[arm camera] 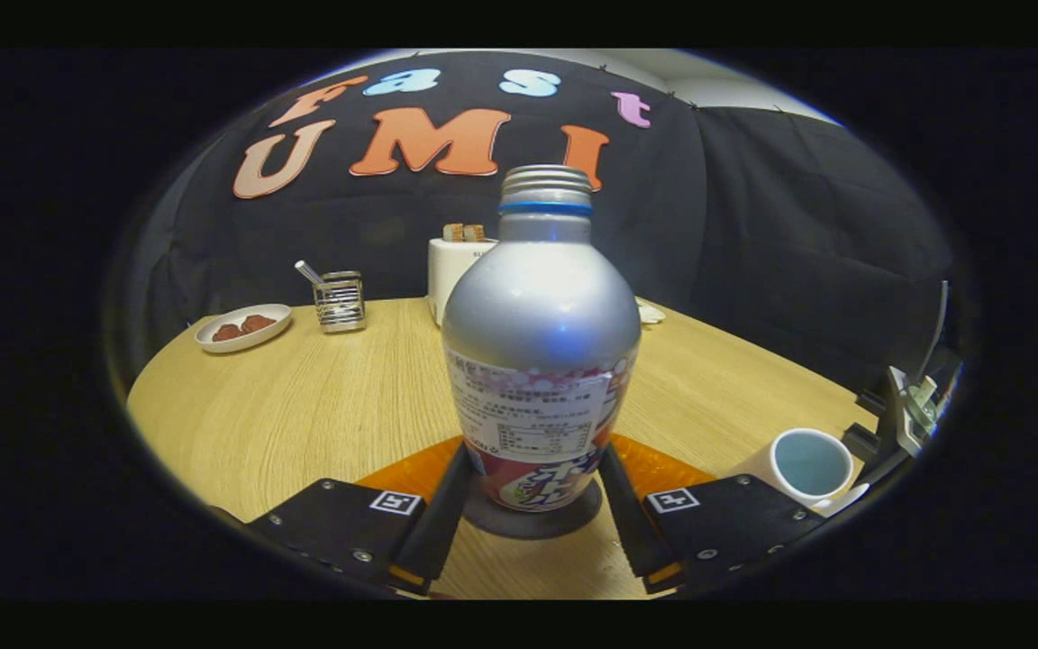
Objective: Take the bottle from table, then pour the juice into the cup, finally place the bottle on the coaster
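Observation:
A silver bottle (541, 315) with a printed label and a bare threaded neck stands upright between my fingers. Its base rests on a dark round coaster (492, 525), and an orange mat (402, 476) shows behind it on both sides. My gripper (534, 461) is shut on the bottle, with both fingers pressed low against its sides. A white cup (805, 466) with a pale blue inside stands on the table to the right of my right finger; I cannot tell whether it holds liquid.
On the round wooden table (303, 406), beyond the bottle, are a white toaster (456, 270) with bread, a wire holder (339, 300) with a utensil, and a small dish (242, 326) of brown food at far left. A stand with clamps (911, 401) is past the cup.

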Demonstrator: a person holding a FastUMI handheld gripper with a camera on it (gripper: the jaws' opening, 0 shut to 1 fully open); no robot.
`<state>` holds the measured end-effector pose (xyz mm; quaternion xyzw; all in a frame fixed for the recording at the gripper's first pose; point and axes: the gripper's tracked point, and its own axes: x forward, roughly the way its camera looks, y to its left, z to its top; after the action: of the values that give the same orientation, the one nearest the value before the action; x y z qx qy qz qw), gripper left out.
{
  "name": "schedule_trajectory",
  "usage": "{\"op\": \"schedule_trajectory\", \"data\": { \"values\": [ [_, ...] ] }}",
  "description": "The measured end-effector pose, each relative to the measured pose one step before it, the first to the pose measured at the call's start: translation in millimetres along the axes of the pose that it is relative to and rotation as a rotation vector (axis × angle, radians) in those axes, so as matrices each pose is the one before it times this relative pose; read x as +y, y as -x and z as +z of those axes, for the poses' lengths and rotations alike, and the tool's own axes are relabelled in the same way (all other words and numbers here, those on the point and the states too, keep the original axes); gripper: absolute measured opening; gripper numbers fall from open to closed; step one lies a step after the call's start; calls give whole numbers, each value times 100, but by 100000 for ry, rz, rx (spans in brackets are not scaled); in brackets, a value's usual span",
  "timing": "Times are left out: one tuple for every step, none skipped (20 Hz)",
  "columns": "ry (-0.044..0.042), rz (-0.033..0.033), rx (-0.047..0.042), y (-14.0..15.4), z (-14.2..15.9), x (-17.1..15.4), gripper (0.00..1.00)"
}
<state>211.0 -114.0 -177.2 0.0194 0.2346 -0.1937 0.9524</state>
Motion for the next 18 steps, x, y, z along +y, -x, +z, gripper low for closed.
{"op": "schedule_trajectory", "data": {
  "values": [
    [-46,123,829,43,-283,116,76],
    [-417,296,320,54,-241,-4,77],
    [-534,66,113,35,-142,45,77],
    [-574,215,456,-117,-238,94,77],
    [-731,516,1078,34,-271,212,77],
    [6,-60,535,43,-239,-122,78],
    [351,-524,-306,134,120,-73,79],
    [345,-569,-198,61,1,-142,79],
    [-99,-551,4,133,-58,-207,79],
    [-107,-394,-227,278,-120,-173,80],
    [-155,-174,80,178,-4,-144,81],
    [388,32,34,-21,-110,-49,81],
    [605,-327,-157,234,-5,-186,85],
    [329,631,-354,122,80,90,88],
    [311,337,-272,301,5,44,97],
    [437,545,-552,215,-21,36,98],
    [587,226,35,409,-138,92,98],
    [685,443,-302,509,-83,50,98]
  ]
}}
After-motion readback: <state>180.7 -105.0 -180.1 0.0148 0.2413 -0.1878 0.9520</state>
